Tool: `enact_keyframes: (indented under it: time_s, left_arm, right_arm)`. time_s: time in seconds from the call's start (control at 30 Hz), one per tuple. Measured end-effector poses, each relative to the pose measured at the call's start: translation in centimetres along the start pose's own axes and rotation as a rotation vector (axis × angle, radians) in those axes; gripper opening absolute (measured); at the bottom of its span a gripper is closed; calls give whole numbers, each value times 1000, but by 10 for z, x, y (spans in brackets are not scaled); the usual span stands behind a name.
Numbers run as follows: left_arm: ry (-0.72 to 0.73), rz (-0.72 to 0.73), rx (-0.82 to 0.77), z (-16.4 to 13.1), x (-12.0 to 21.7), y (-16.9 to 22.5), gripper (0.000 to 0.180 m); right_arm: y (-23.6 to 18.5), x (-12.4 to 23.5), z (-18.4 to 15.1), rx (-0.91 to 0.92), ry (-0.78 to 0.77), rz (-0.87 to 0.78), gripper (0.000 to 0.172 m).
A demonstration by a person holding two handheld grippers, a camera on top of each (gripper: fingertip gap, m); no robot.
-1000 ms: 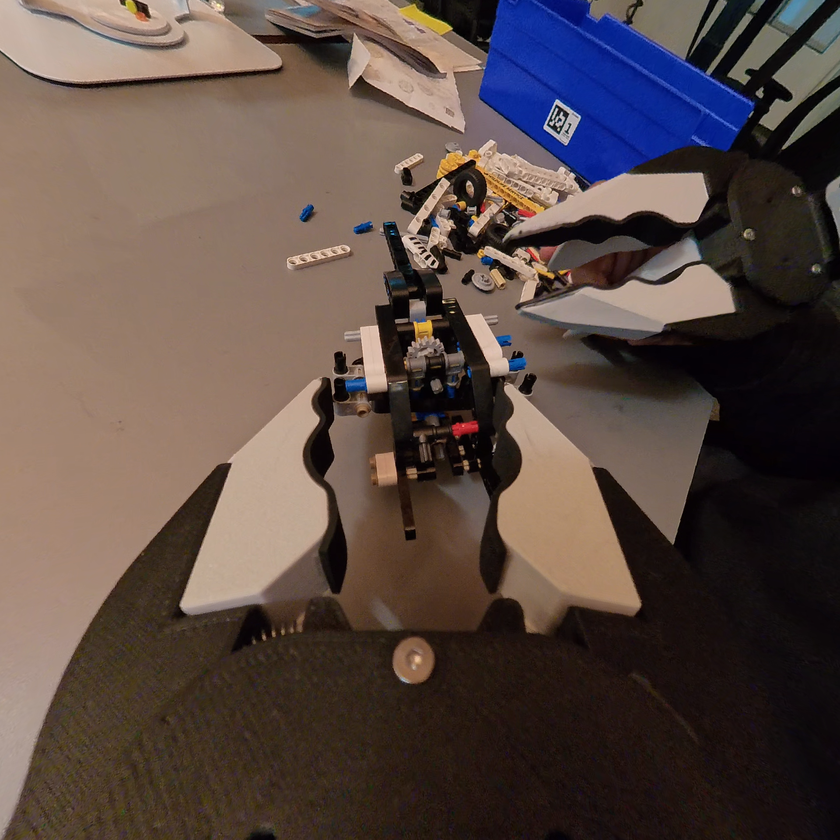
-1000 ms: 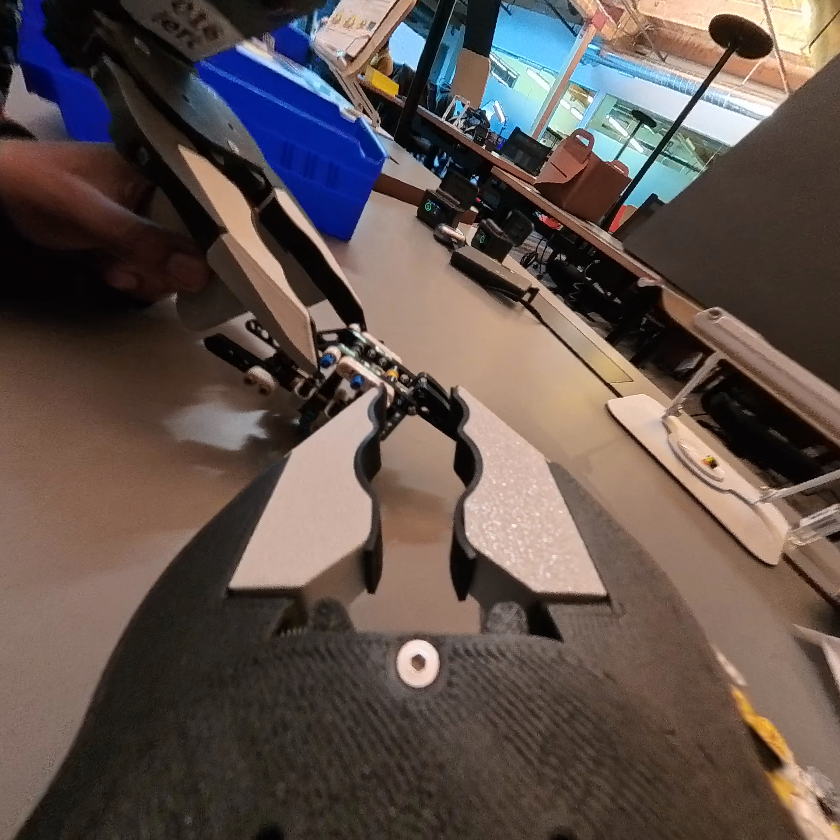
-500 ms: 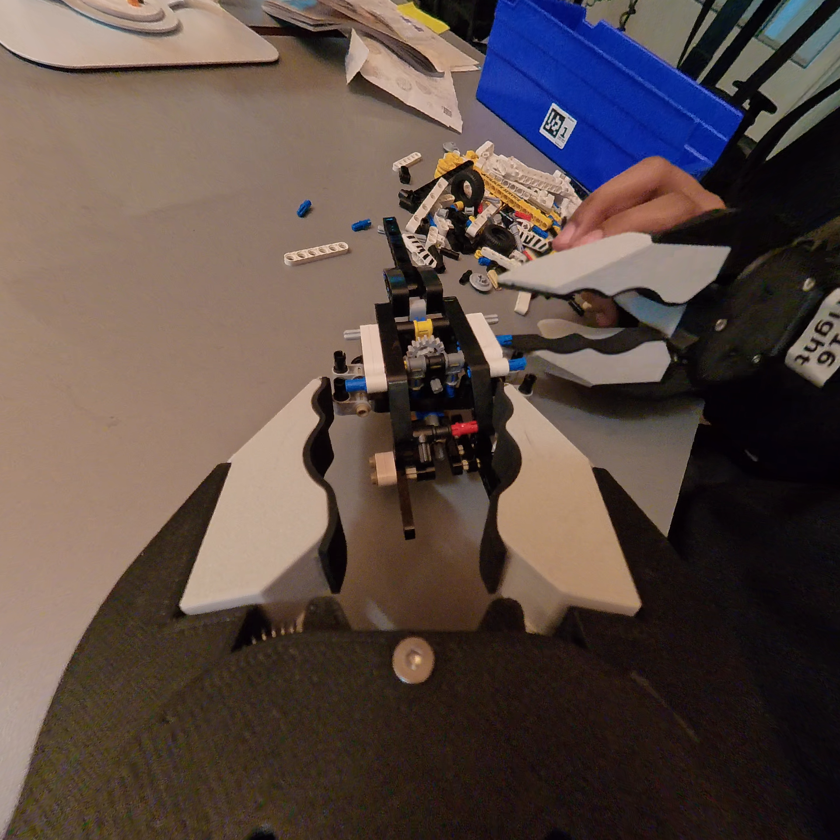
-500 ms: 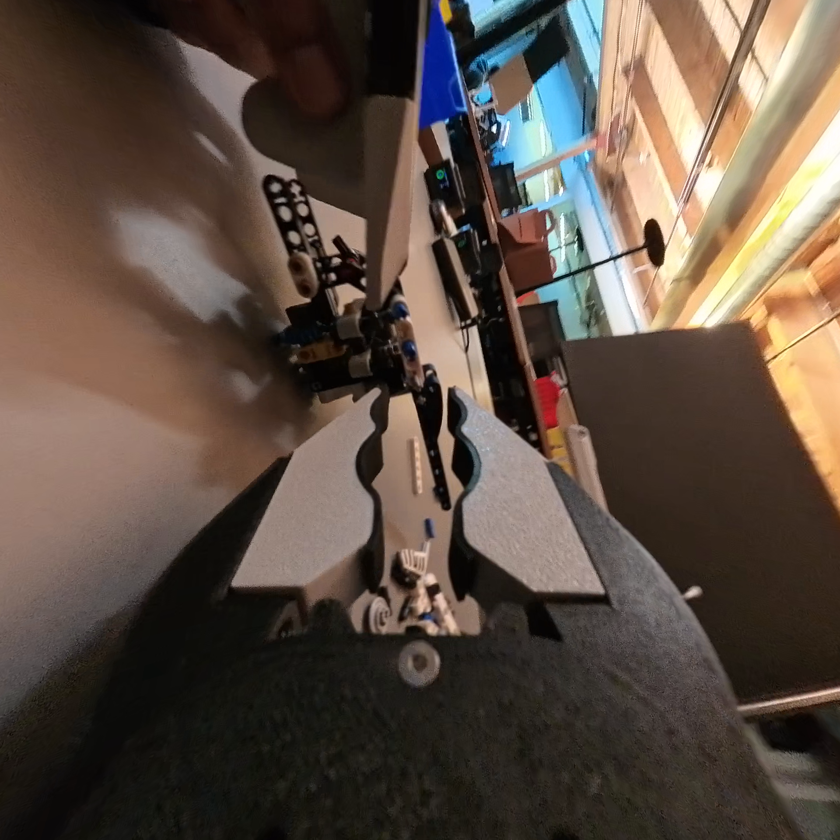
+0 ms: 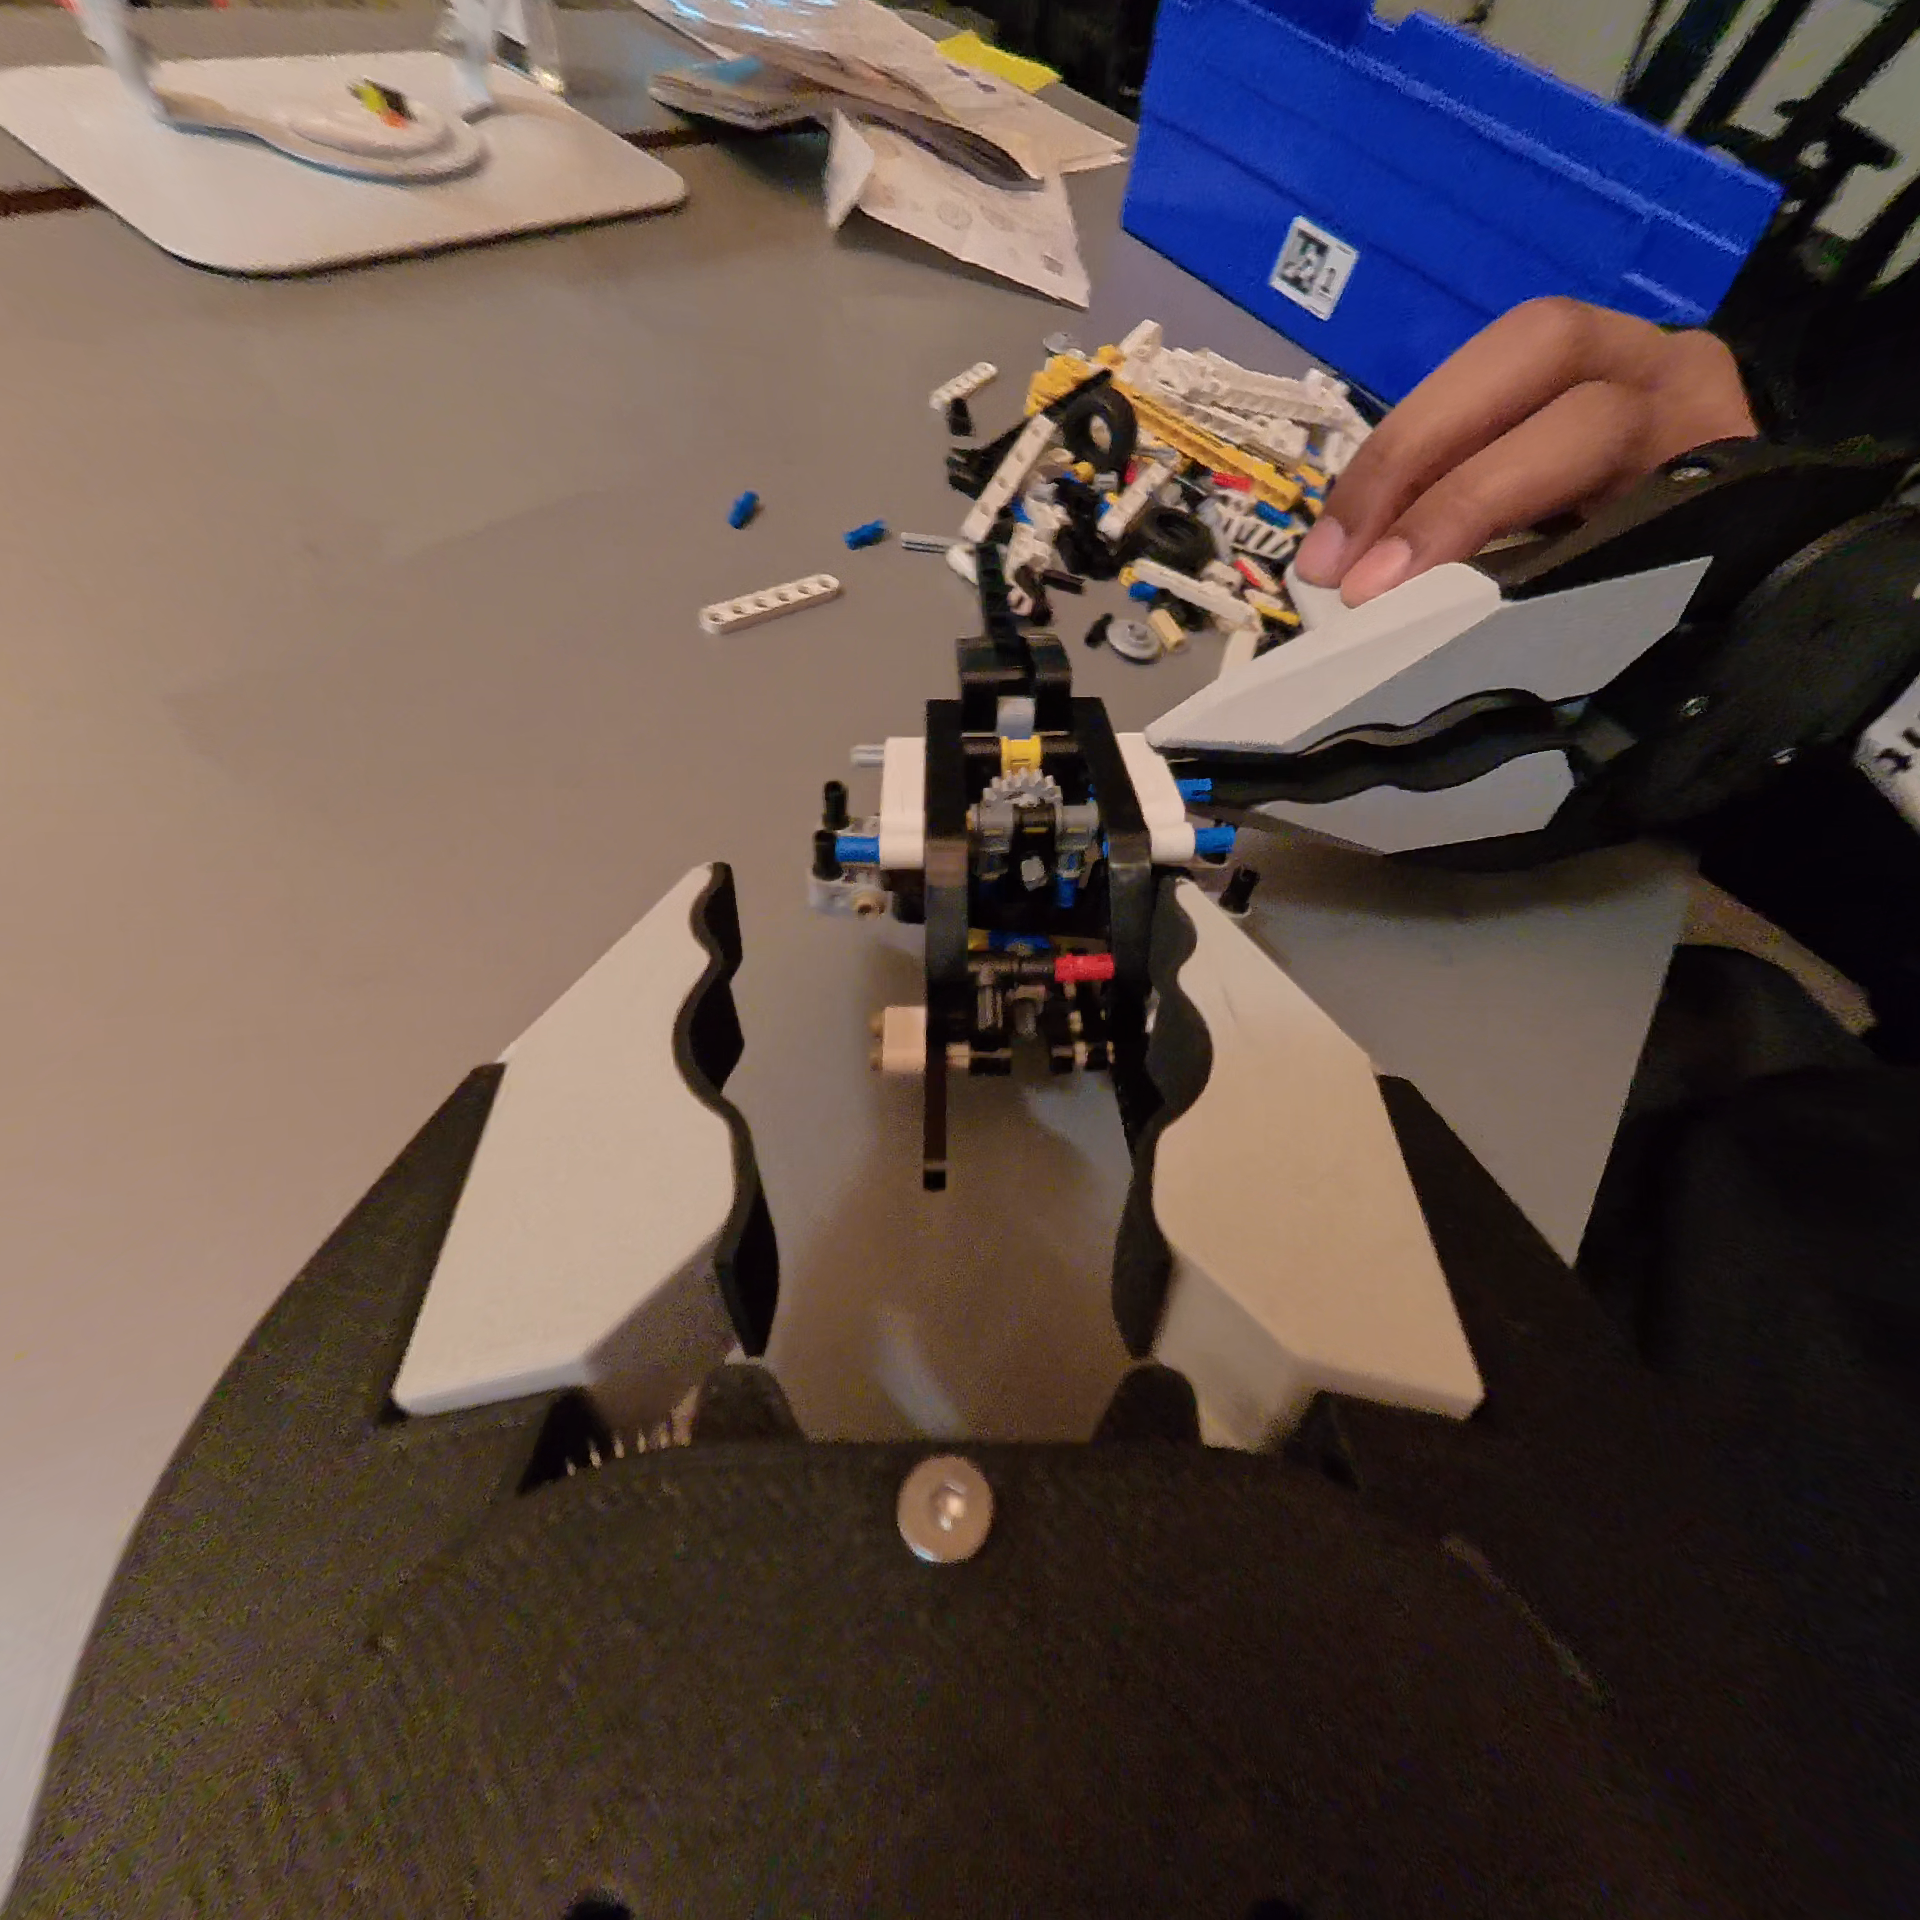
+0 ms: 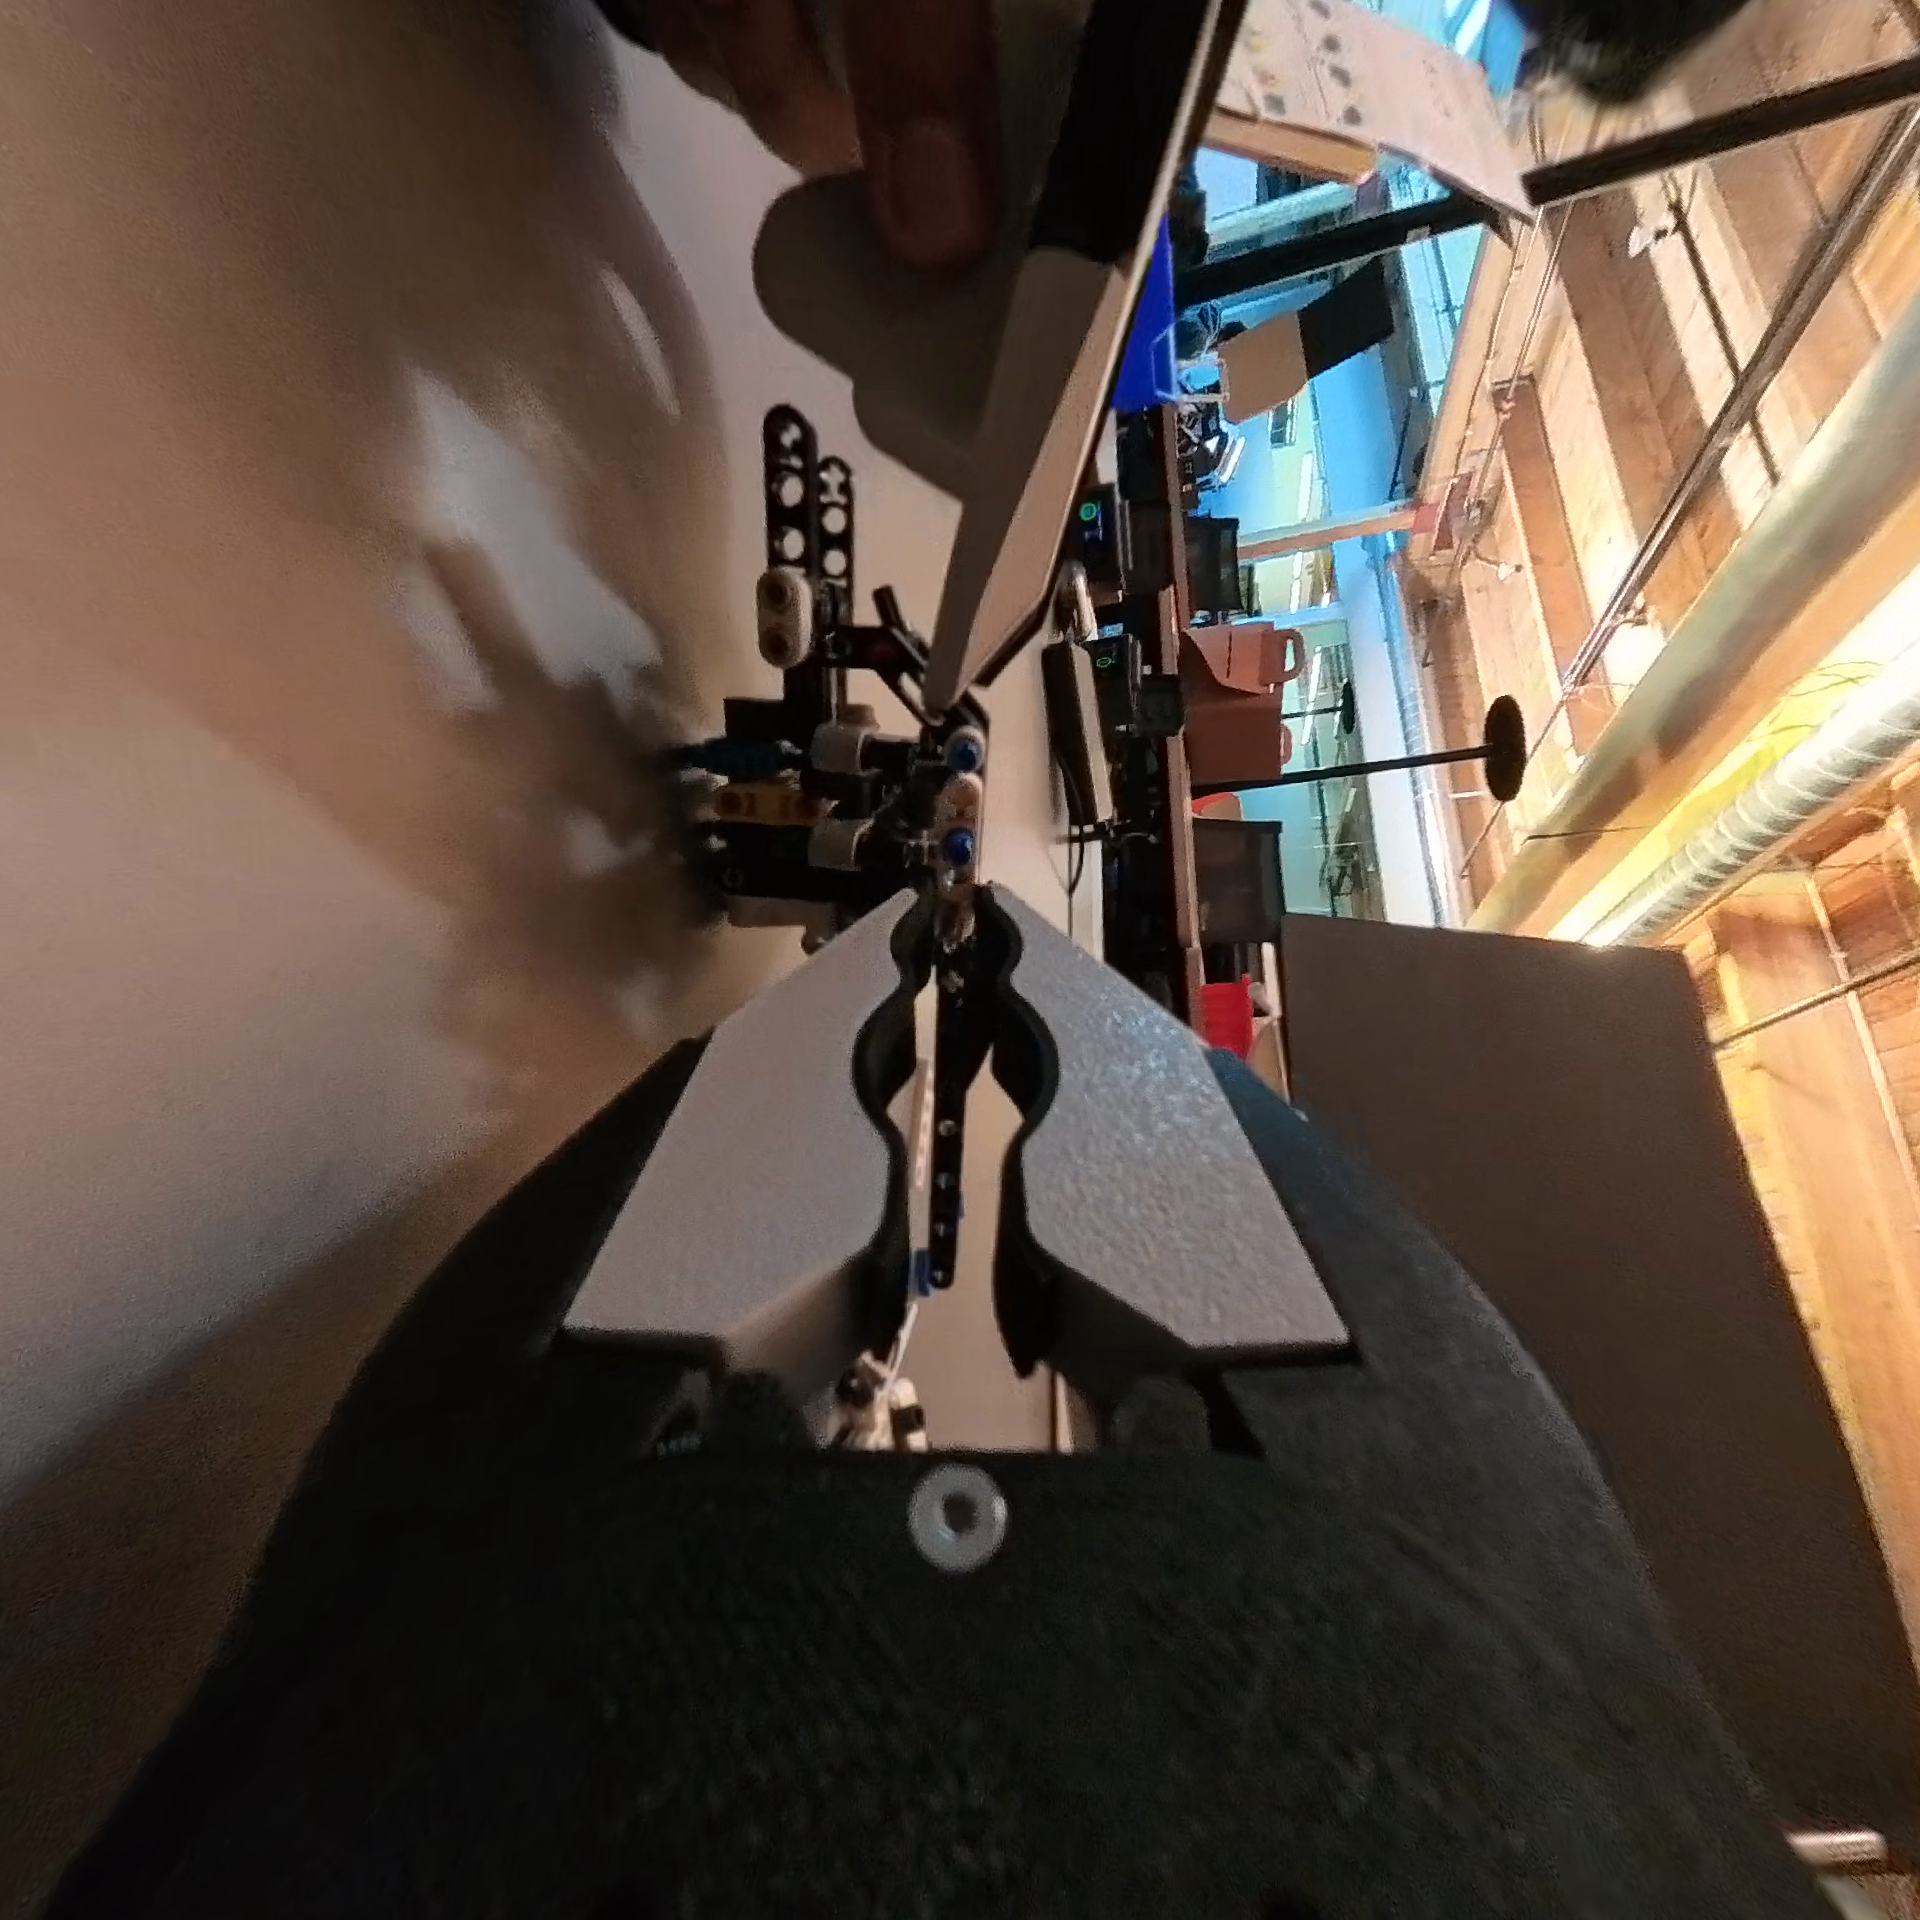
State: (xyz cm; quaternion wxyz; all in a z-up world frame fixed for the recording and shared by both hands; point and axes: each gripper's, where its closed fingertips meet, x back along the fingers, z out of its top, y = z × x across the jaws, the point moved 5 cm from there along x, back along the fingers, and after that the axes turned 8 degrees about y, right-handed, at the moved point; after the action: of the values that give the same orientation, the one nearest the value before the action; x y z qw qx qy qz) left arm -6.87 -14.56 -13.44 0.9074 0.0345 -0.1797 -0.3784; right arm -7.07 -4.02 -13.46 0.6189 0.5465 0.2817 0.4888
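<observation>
blue bin [image 5: 1455,187] | papers [image 5: 935,135] | white stand [image 5: 343,177] | loose brick pile [image 5: 1153,478] | grey table [image 5: 364,520]

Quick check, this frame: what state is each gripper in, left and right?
Left gripper: jaws open wide around the black, white and blue toy brick assembly, left pad clear of it.
Right gripper: jaws nearly shut at a pin on that assembly's side.

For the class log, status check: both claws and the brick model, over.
Left claw open around brick model. Right claw shut at its side. Loose brick pile behind.
</observation>
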Motion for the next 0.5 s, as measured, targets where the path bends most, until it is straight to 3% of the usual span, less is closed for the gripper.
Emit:
enact_keyframes:
  time_s: [0.17, 0.33, 0.4, 0.5]
  left_arm:
    - [77, -7, 27, 16, 18, 5, 79]
    - [-69, 4, 1, -4, 3, 9, 67]
    - [-70, -4, -7, -5, 0, 12, 58]
    - [-66, 11, -9, -4, -1, 11, 57]
  right_arm:
    - [0, 0, 1, -10, 7, -23, 5]
    - [0, -1, 0, -26, 8, -42, 4]
    - [0, 0, -1, -40, 10, -47, 4]
    - [0, 0, -1, -68, 14, -54, 4]
